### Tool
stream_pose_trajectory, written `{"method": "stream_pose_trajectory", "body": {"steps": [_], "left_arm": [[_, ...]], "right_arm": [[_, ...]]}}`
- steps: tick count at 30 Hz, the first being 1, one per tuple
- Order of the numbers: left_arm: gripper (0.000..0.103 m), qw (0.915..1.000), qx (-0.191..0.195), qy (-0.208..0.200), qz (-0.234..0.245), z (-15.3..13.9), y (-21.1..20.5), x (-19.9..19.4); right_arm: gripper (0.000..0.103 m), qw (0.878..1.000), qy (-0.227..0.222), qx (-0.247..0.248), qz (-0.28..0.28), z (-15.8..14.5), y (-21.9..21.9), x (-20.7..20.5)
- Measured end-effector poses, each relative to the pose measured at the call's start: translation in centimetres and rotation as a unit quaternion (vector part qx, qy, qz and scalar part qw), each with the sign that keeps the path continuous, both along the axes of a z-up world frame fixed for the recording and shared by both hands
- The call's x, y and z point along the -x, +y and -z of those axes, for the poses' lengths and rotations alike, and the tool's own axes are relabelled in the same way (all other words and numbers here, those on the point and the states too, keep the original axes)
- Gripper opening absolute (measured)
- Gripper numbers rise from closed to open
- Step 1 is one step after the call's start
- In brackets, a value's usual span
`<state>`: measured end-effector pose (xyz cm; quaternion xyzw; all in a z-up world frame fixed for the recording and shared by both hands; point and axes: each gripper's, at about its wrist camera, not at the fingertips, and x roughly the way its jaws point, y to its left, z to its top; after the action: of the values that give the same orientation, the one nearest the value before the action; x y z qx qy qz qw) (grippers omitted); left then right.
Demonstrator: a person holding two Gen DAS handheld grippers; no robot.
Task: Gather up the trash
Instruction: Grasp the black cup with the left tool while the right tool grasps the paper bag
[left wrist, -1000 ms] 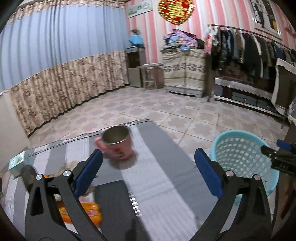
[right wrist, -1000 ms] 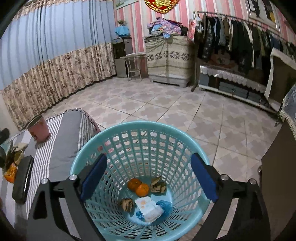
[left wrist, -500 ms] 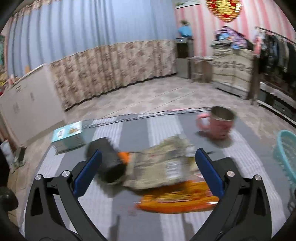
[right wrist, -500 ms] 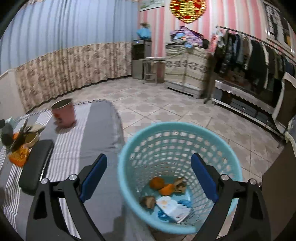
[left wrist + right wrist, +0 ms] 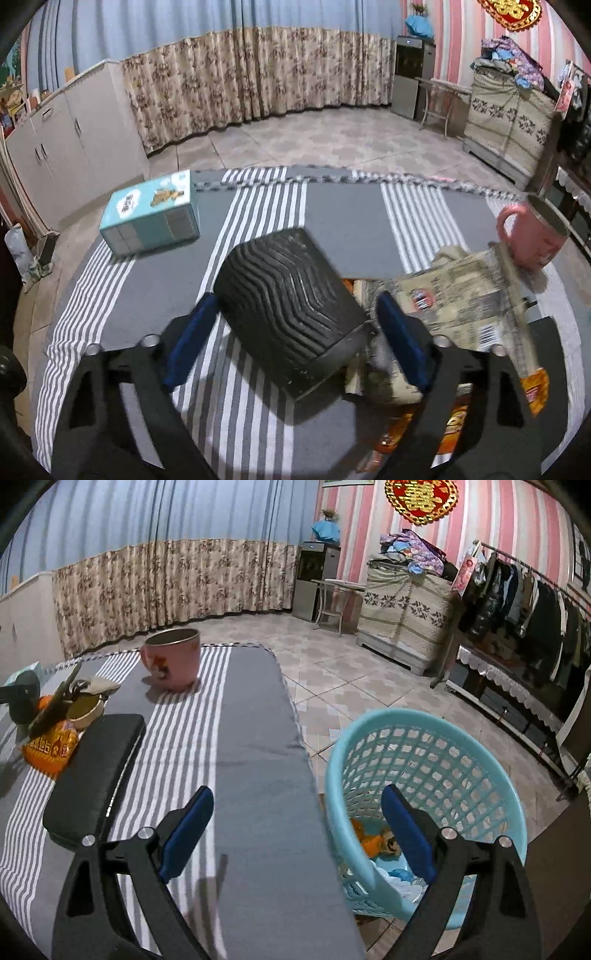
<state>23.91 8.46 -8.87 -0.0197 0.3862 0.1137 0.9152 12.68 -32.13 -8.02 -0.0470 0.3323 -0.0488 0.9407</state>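
L gripper (image 5: 291, 328) is spread wide w/ nothing pinched, low over the striped table (image 5: 343, 206), its fingers straddling a black ribbed block (image 5: 288, 306) that looks like it's lying on its side; can't tell if the pads touch it. The trash sits just right of that block: a crumpled tan wrapper (image 5: 458, 306) near the right finger, and an orange packet (image 5: 454, 428) partly under the wrapper and the gripper body. R gripper (image 5: 297, 834) is also spread & empty, hovering at the table edge w/ the blue basket (image 5: 424, 790) on the floor just beside it; the basket holds a few bits already, incl. something orange. Pink mug (image 5: 532, 236) stands right behind the wrapper, teal box (image 5: 151, 218) well apart at far left. Risks, prob.: closing now would grab the block, not trash, since it fills the gap. Swinging right toward the wrapper could shove the block or knock the mug. Thin, floppy wrapper may slip from the pads, or drag the packet along & drop it short of the basket.
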Motion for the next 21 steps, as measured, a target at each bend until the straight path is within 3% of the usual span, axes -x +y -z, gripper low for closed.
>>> {"method": "stream_pose_trajectory", "body": {"steps": [4,10,21], "left_arm": [[0.076,0.9998,-0.012,-0.008,0.016,-0.2,-0.6,0.4],[0.064,0.9987,-0.016,-0.017,0.044,-1.0,0.1,1.8],[0.061,0.9951,-0.030,-0.054,0.078,-3.1,5.1,5.3]], "right_arm": [[0.090,1.000,-0.002,-0.028,-0.007,-0.8,1.6,-0.1],[0.090,0.999,-0.006,-0.026,-0.033,-2.4,5.3,-0.7],[0.090,0.994,0.006,-0.027,-0.104,-2.9,14.8,-2.7]]}}
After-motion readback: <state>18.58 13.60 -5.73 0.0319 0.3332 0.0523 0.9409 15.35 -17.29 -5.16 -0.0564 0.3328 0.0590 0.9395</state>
